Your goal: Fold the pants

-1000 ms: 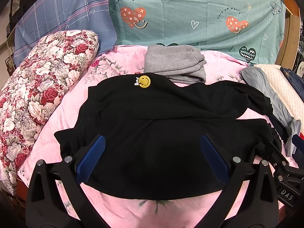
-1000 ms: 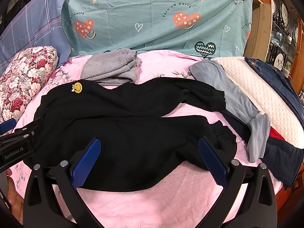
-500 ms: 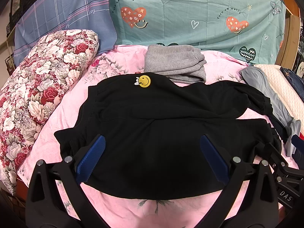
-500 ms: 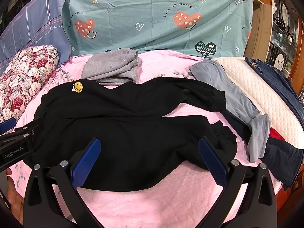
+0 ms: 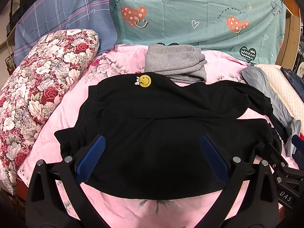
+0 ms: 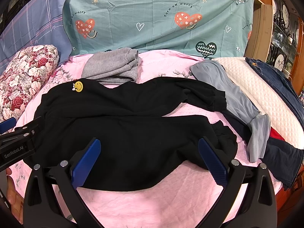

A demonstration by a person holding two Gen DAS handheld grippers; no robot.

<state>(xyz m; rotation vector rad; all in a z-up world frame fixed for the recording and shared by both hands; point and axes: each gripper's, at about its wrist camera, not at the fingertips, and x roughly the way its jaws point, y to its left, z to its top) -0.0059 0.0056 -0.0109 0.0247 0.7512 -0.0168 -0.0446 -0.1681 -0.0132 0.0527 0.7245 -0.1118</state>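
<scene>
Bed (image 5: 121, 210): a pink floral sheet carries everything; its bare near edge at 6 o'clock gives room for the person to work from.
Black pants (image 5: 161, 133): they lie flat across the middle of the bed, waistband toward 9 o'clock, both legs running toward 3 o'clock and splayed apart, so they look unfolded and laid out ready for a first fold.
Floral pillow (image 5: 38, 95): it sits at 9 o'clock, clear of the pants.
Grey folded garment (image 5: 176, 64): it lies at 12 o'clock, touching the pants' far edge; likely a finished piece set aside.
Grey-blue garment (image 6: 233, 93): draped at 2 o'clock over the leg cuffs' end, probably waiting its turn.
Left tongs (image 5: 152, 157): spread wide apart, holding nothing, poised over the waist end.
Right tongs (image 6: 150, 155): likewise apart and empty, over the nearer leg.
Smiley patch (image 5: 145, 81): at the far waist corner, marking the front side facing up.
</scene>
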